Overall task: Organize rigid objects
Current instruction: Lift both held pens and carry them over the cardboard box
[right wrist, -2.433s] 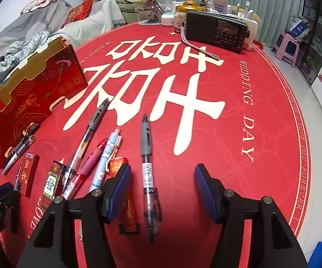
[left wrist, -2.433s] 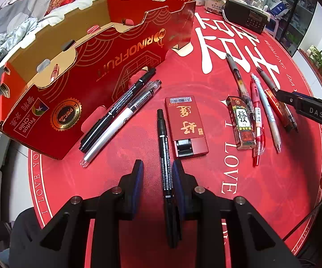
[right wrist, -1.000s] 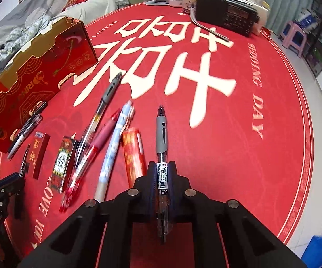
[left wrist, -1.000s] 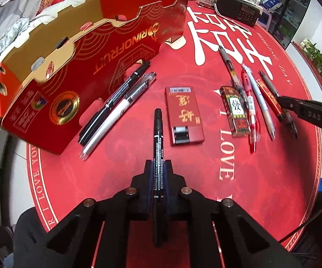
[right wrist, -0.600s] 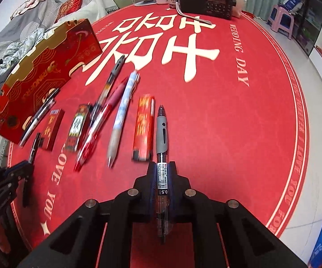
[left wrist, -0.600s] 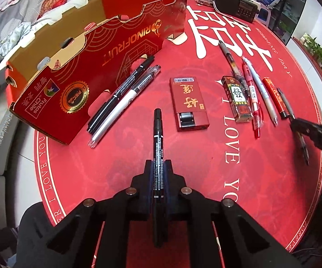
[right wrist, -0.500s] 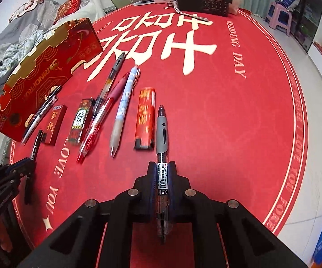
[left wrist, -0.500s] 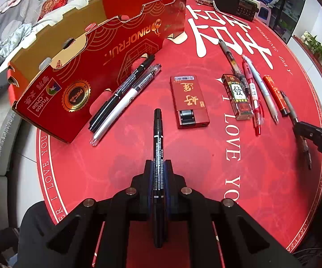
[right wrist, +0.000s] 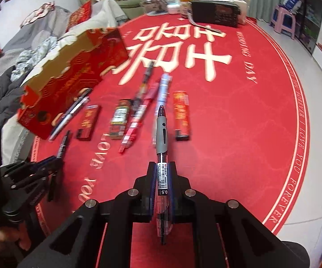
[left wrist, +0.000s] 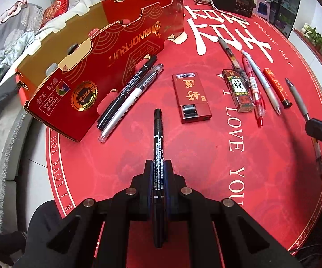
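My left gripper [left wrist: 158, 167] is shut on a black marker [left wrist: 158, 140] and holds it above the red tablecloth [left wrist: 205, 151]. My right gripper [right wrist: 162, 169] is shut on a grey-grip gel pen [right wrist: 162, 134], also lifted; it also shows in the left wrist view [left wrist: 299, 99]. On the cloth lie a black marker and a white marker [left wrist: 129, 98] beside the red cardboard box [left wrist: 89, 51], a red lighter box [left wrist: 191, 96], a small mahjong-print box [left wrist: 238, 89], several pens [left wrist: 253, 82] and an orange lighter [left wrist: 277, 87].
A black radio [left wrist: 233, 2], jars and bottles stand at the table's far edge. A sofa with clothes and cushions [left wrist: 9, 44] lies left of the table. A pink stool [right wrist: 283, 20] stands on the floor at the far right.
Both grippers closed on their pens about a second ago and have since lifted them off the cloth. The right gripper has pulled back and swung; its view is blurred.
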A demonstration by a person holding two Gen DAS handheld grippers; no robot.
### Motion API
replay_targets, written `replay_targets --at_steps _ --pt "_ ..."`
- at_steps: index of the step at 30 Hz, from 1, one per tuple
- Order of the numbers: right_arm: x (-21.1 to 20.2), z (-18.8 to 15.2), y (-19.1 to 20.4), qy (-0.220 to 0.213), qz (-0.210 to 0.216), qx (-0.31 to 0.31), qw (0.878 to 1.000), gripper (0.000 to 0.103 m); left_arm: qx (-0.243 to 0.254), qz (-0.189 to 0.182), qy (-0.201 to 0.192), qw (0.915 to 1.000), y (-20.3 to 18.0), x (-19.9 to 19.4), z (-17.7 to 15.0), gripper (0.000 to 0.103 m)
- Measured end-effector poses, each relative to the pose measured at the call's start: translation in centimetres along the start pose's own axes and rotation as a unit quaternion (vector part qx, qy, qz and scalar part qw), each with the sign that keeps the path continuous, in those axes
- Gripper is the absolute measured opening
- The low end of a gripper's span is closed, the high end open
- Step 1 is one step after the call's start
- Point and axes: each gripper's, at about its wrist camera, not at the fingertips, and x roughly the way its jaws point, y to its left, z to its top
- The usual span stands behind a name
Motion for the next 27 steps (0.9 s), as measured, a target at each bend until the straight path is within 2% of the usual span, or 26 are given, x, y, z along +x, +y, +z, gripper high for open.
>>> replay_targets --at_steps 15,27 --pt "-1.5 0.3 4.7 -0.020 0.060 -0.033 0.997 0.011 -0.014 -0.006 -0.013 0.9998 0.9 -1.2 0.4 0.009" --pt "-2.4 0.9 8.3 -0.035 0.075 -0.076 0.994 0.011 -0.039 -0.013 -0.025 0.9988 2.1 -2.4 1.3 0.009"
